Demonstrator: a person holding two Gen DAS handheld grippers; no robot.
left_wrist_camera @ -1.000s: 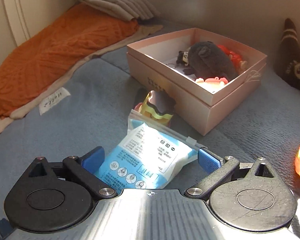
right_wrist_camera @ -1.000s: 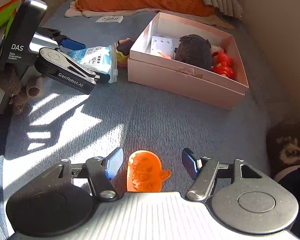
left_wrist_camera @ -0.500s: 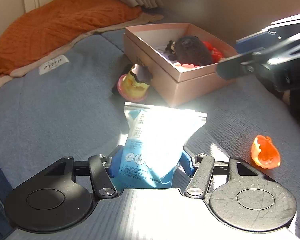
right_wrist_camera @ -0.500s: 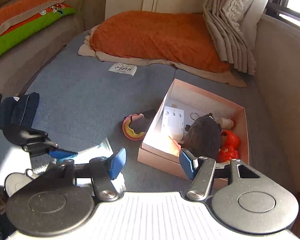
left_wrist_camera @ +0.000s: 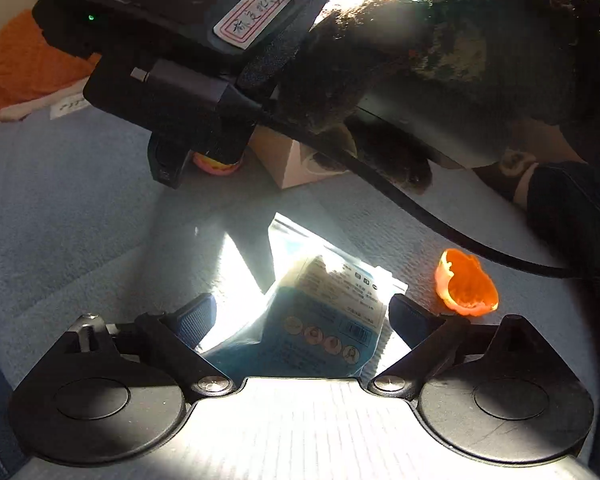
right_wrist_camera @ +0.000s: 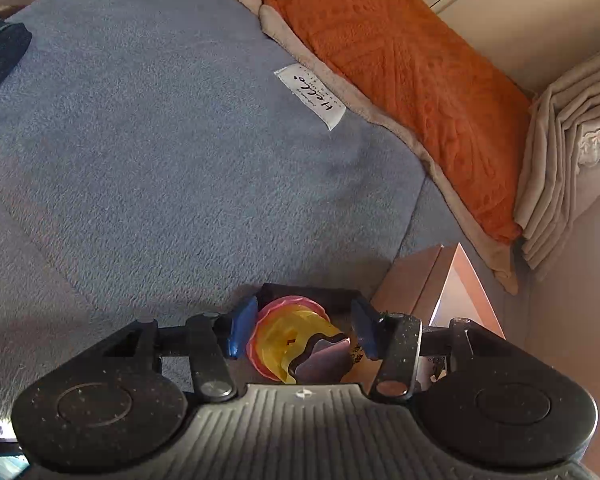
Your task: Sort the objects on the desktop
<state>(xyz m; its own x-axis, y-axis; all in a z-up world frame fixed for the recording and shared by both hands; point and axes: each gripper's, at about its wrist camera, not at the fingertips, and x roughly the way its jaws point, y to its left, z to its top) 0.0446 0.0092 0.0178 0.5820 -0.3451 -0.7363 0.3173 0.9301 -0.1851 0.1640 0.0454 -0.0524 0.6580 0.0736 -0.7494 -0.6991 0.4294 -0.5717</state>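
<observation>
A blue and white packet [left_wrist_camera: 320, 304] lies on the grey-blue mat between the pads of my left gripper [left_wrist_camera: 302, 316]. Its jaws are opening and stand clear of the packet's sides. An orange toy [left_wrist_camera: 466, 288] lies just to the right. My right gripper [right_wrist_camera: 303, 330] is closing around a pink and yellow toy [right_wrist_camera: 284, 340] with a dark brown part, beside the pink box [right_wrist_camera: 440, 280]. The left pad is at the toy's pink rim; the right pad still shows a gap. In the left wrist view the right gripper's body [left_wrist_camera: 180, 40] crosses overhead and hides most of the pink box [left_wrist_camera: 288, 160].
An orange blanket [right_wrist_camera: 400, 60] with a white label [right_wrist_camera: 310, 94] runs along the mat's far edge, beside folded beige fabric [right_wrist_camera: 560, 160]. A dark furry sleeve [left_wrist_camera: 440, 40] and a black cable [left_wrist_camera: 420, 216] hang over the packet. Dark blue cloth [right_wrist_camera: 0, 52] lies at the left.
The left jaws closed on the packet, then spread wide again. The right gripper left the orange toy, swung across above the left gripper and came down around the pink and yellow toy.
</observation>
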